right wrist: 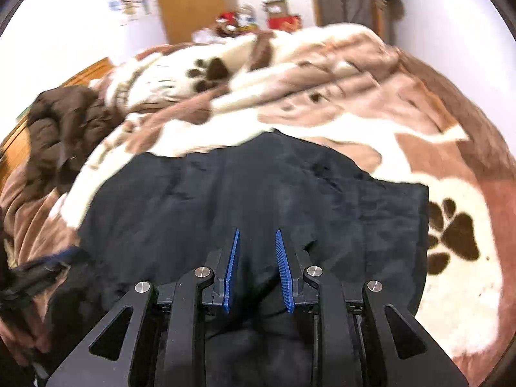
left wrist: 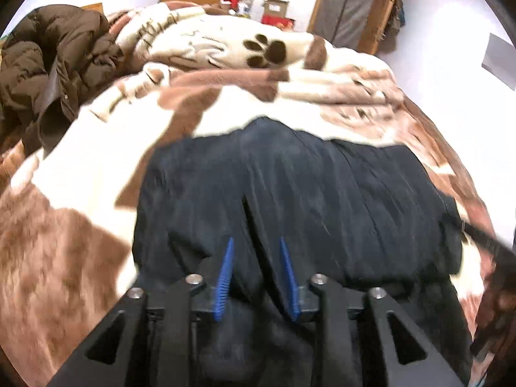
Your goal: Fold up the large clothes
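Looking down both wrist views, we see our left gripper [left wrist: 256, 242] and right gripper [right wrist: 257, 233] at bottom centre, blue pads slightly spread and pinching nothing. Beneath them the dark garment [left wrist: 306, 193] lies mid-frame on the paw-print blanket [left wrist: 80, 161]. Farther, upper left, sits a brown jacket [left wrist: 48, 74].

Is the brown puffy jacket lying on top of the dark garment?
No, the brown jacket lies apart on the blanket, left of the dark garment.
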`<state>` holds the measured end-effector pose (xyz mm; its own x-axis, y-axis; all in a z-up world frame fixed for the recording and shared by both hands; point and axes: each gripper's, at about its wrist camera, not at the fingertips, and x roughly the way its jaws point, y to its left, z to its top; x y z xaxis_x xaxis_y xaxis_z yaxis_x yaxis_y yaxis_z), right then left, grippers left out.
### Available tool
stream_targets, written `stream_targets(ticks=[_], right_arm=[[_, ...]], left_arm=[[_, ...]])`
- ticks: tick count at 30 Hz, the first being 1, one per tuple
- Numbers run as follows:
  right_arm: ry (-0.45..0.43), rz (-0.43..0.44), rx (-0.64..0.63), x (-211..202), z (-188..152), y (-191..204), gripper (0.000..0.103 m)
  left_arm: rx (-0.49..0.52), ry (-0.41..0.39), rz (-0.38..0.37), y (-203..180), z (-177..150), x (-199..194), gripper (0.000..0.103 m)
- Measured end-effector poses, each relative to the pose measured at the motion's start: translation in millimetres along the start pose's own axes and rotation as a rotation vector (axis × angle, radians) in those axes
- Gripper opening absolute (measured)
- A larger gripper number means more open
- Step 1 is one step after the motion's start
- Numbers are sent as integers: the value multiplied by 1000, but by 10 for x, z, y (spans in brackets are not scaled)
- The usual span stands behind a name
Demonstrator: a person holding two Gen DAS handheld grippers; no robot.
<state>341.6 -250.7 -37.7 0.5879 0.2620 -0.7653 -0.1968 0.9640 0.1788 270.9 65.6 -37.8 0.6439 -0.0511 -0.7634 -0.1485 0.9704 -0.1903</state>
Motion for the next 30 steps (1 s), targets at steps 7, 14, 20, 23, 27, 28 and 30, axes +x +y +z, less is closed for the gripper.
stream_targets(ticks=[7,14,20,23,27,28,30], right_arm=[[48,21,93,323,-332,-295,25],[58,-18,42,133,-208,-150,25],[-87,16,7,-58,312,-26,27],[-91,12,-24,165,509,44,27],[18,-47,-30,731,455,-63,27],[27,-42,-29,847,371,-134,27],[2,-6,13,927,222,-265,27]], left_arm=[[-31,52,-7,180,70,644,34],[-34,30,-16,185,164,348,34],[16,-49,-28,52,613,383,34],[13,-32,-38,-22,771,671,34],[46,2,-10,-62,739,1078,34],[63,3,-11,-65,691,1153,35],[103,-18,-7,-90,595,1216,35]])
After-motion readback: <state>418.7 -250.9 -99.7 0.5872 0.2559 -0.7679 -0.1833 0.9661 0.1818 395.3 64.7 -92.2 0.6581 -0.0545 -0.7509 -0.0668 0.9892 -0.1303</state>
